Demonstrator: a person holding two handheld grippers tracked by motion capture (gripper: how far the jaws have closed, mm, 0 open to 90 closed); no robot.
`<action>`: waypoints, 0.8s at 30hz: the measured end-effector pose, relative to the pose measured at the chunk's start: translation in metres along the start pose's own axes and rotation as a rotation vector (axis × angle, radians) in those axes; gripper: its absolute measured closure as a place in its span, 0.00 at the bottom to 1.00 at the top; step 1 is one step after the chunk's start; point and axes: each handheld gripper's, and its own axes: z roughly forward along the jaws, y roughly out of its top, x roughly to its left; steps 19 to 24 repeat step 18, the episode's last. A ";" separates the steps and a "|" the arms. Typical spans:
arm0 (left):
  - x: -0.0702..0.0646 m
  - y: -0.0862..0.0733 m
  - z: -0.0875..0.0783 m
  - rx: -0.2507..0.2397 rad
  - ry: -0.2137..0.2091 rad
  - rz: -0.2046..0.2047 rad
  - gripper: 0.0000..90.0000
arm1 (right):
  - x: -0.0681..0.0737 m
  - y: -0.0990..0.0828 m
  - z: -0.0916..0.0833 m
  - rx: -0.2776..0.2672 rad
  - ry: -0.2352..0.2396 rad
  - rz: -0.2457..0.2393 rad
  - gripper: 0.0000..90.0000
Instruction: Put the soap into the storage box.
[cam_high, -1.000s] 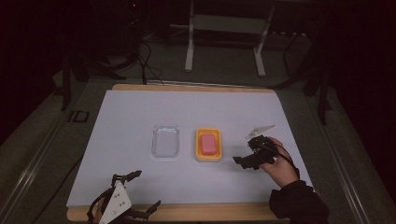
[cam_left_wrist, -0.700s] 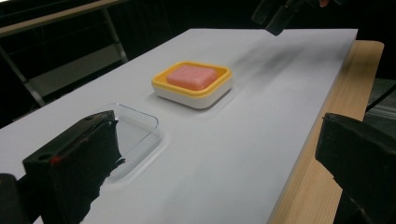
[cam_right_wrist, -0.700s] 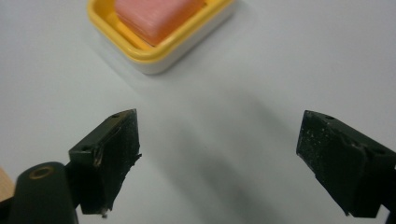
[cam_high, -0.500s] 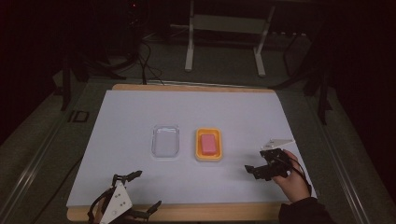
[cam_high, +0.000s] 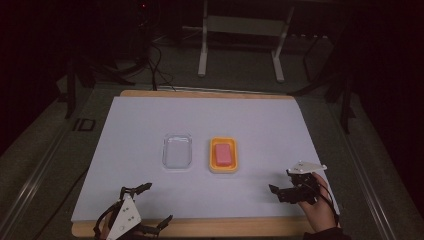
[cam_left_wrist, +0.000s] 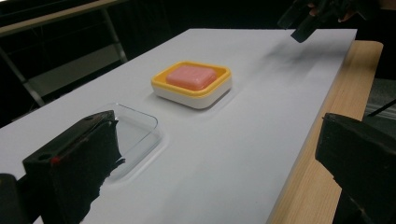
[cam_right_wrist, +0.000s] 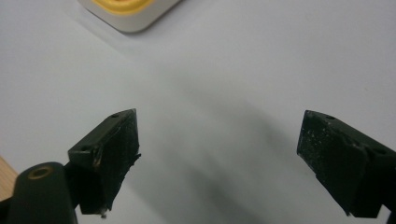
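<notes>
White sheet (cam_high: 150, 130) covers almost the whole wooden table (cam_high: 210, 93), and only a thin strip of wood is free at the near edge and the far edge. Near the middle of the sheet stand two things side by side, apart from each other: a clear empty dish (cam_high: 178, 151) on the left and an orange soap dish (cam_high: 223, 155) on the right, with a pink soap (cam_high: 224, 154) lying inside it. The soap is a rounded rectangle, and its long axis runs from the near side to the far side of the table, the same as both dishes.

All around the two dishes the sheet is bare, so much room is open on every side. The left gripper (cam_high: 148, 205) is at the near edge, left of the dishes, and its jaws stand wide apart with nothing between them. The right gripper (cam_high: 280, 192), held in a hand (cam_high: 320, 212), is near the near-right corner of the sheet, well apart from the soap dish. Its jaws are also spread wide and empty, over bare white sheet.
</notes>
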 end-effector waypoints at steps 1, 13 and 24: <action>0.000 0.000 0.000 0.000 0.000 0.000 0.01 | 0.000 -0.001 -0.001 -0.012 0.001 0.008 0.14; -0.003 0.002 0.000 -0.001 -0.020 0.021 0.01 | -0.005 -0.006 0.006 -0.066 0.004 0.029 0.15; -0.003 0.002 0.000 0.001 -0.019 0.022 0.01 | -0.005 -0.006 0.006 -0.067 -0.009 0.024 0.15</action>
